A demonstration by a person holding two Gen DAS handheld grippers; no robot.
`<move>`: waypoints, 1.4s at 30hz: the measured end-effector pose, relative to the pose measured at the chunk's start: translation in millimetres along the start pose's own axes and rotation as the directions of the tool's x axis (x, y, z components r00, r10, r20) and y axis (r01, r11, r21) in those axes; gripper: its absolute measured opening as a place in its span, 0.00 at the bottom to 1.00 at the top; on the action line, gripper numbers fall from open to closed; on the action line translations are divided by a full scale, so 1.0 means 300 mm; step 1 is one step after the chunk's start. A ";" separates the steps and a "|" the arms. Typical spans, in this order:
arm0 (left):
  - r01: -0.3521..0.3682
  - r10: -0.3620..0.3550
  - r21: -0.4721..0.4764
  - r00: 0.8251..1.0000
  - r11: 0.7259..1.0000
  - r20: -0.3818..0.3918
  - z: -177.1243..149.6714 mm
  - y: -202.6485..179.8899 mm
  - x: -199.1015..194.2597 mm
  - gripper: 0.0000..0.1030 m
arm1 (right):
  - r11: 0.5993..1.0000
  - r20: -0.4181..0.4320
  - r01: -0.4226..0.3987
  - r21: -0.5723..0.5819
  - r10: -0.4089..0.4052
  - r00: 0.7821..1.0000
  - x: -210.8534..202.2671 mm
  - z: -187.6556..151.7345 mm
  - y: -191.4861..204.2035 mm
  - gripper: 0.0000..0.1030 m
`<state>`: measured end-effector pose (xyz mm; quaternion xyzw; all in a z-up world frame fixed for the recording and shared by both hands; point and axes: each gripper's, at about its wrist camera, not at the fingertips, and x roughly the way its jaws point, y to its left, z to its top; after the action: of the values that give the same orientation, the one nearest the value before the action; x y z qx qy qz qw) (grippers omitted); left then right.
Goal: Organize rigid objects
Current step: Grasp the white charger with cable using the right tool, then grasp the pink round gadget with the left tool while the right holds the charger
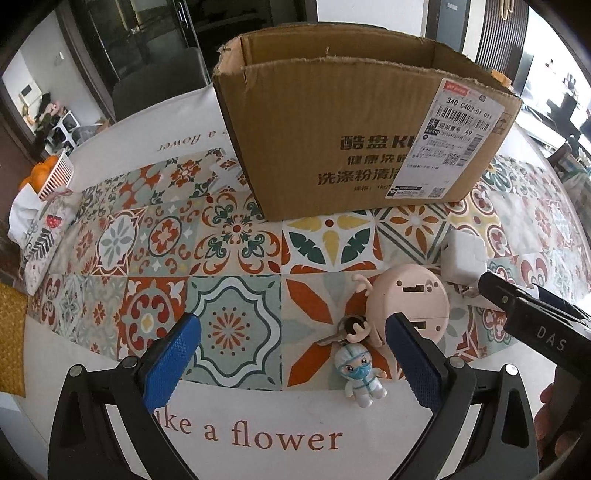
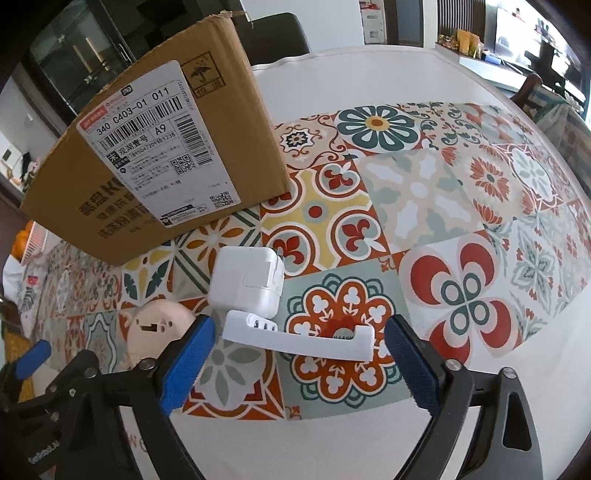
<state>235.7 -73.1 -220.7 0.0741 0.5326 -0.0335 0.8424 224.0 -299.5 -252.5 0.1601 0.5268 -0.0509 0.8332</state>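
An open cardboard box (image 1: 354, 122) stands at the back of the patterned tablecloth; it also shows in the right wrist view (image 2: 159, 147). My left gripper (image 1: 293, 334) is open and empty; a key with a small masked figure keychain (image 1: 360, 371) lies between its fingers, nearer the right one. A pink round case (image 1: 408, 295) lies just beyond the right finger. My right gripper (image 2: 299, 341) is open, its fingers on either side of a white plastic holder (image 2: 299, 336). A white charger block (image 2: 247, 280) sits just beyond the holder. The pink case shows at left (image 2: 155, 325).
A basket of oranges (image 1: 50, 173) and a cloth pouch (image 1: 40, 229) sit at the table's left edge. The right gripper's body (image 1: 535, 317) reaches in at the right of the left wrist view. A dark chair (image 2: 273, 33) stands behind the table.
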 end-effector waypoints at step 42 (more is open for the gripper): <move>0.184 -0.157 0.156 0.972 0.970 -0.173 0.057 -0.292 0.162 0.78 | 0.996 -0.029 0.077 0.055 -0.075 0.997 -0.100 -0.047 -0.154 0.78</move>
<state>260.1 -161.3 -265.3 0.1026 0.5979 -0.1456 0.7815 187.1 -341.2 -241.0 0.1641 0.5421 -0.0951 0.8186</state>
